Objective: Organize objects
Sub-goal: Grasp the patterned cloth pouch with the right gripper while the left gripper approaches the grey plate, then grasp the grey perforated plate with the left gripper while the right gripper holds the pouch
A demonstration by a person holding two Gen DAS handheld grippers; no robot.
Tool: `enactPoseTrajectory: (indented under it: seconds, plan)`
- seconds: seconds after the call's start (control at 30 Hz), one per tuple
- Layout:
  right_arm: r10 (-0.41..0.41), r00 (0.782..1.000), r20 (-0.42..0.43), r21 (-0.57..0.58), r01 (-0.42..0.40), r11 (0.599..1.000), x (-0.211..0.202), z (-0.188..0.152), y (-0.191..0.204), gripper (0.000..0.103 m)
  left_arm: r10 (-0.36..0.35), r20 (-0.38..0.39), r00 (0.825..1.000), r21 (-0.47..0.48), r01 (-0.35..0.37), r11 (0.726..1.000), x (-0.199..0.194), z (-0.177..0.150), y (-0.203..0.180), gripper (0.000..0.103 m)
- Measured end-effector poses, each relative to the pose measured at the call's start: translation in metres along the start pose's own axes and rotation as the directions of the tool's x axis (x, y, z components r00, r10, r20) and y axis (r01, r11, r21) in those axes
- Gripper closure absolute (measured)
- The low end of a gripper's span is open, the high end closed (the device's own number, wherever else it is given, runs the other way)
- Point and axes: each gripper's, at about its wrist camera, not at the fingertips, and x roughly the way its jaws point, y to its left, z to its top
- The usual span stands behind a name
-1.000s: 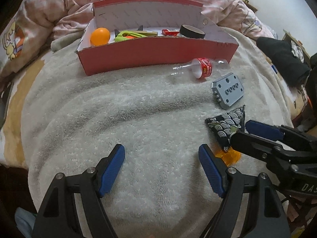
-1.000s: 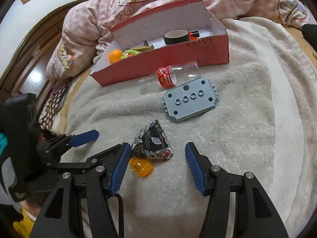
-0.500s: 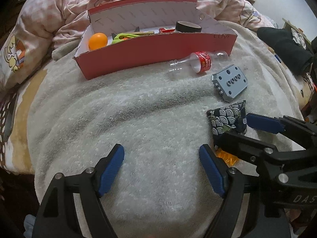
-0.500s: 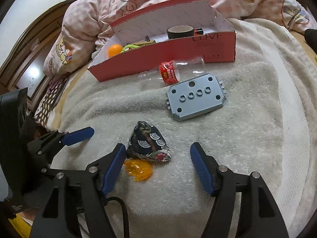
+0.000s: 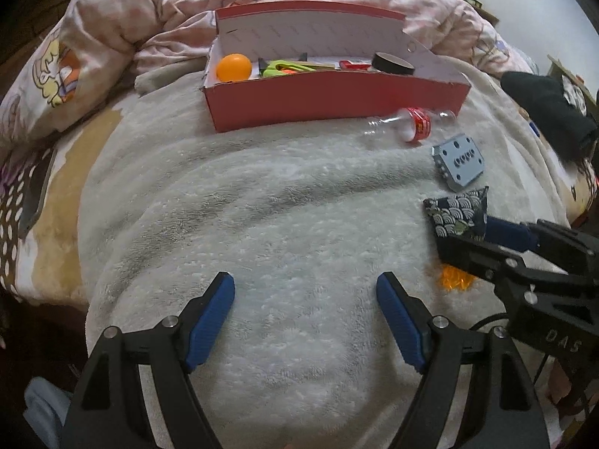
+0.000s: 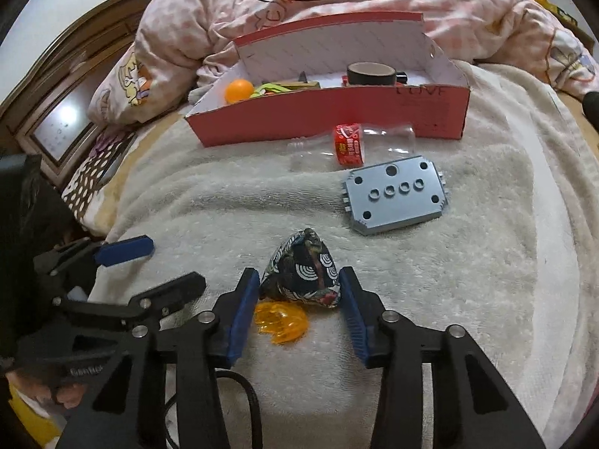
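Note:
A dark patterned fabric pouch [image 6: 303, 273] lies on the grey towel, and also shows in the left wrist view [image 5: 456, 215]. My right gripper [image 6: 299, 292] has its blue fingers on both sides of the pouch, touching or almost touching it. An orange plastic piece [image 6: 280, 321] lies just under the left finger. A grey flat block [image 6: 395, 192] and a clear bottle with a red label [image 6: 350, 144] lie beyond. The red box [image 6: 329, 116] holds an orange ball [image 6: 239, 89], a tape roll [image 6: 370, 73] and green items. My left gripper [image 5: 305, 318] is open and empty over bare towel.
The grey towel [image 5: 262, 205] covers a bed with a pink quilt [image 6: 224, 11] bunched behind the box. A black garment [image 5: 546, 112] lies at the right edge. A wooden bed frame [image 6: 67, 86] stands to the left.
My right gripper has moved forward and narrowed around the pouch, from wide open behind it. The left gripper has stayed open, its view shifting slightly.

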Motion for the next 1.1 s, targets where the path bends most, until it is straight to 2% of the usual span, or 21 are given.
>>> enactPoseTrajectory:
  seconds: [0.13,0.3,0.5,0.6,0.73,0.87,1.1]
  plan:
    - [0.045,0.999,0.02,-0.004,-0.045,0.999,-0.012,0.001,-0.002,0.061,-0.007,0.006,1.0,0.0,0.007,1.0,-0.001,0.0,-0.001,0.024]
    - [0.057,0.997,0.051,0.03,-0.059,0.998,-0.036,0.004,-0.017,0.061,-0.028,0.019,0.999,0.001,0.028,1.0,-0.004,0.005,-0.007,0.024]
    - [0.003,1.0,0.03,0.026,-0.004,1.0,-0.065,0.008,-0.036,0.061,-0.14,0.017,0.99,-0.046,0.14,0.989,-0.003,0.026,-0.026,0.024]
    - [-0.031,0.999,0.018,0.01,0.03,0.999,-0.07,0.002,-0.043,0.061,-0.162,0.019,0.987,-0.049,0.163,0.985,0.0,0.035,-0.043,0.024]
    - [-0.033,0.999,0.037,0.052,0.031,0.998,-0.068,-0.005,-0.055,0.061,-0.187,-0.008,0.982,-0.041,0.186,0.982,0.009,0.043,-0.065,0.024]
    - [-0.068,0.995,0.068,0.062,0.064,0.996,-0.065,-0.007,-0.064,0.061,-0.165,-0.002,0.986,-0.02,0.165,0.986,0.016,0.056,-0.083,0.024]
    - [-0.126,0.99,0.059,0.013,0.125,0.992,-0.055,-0.01,-0.069,0.061,-0.121,-0.011,0.993,0.0,0.121,0.993,0.033,0.072,-0.108,0.024]
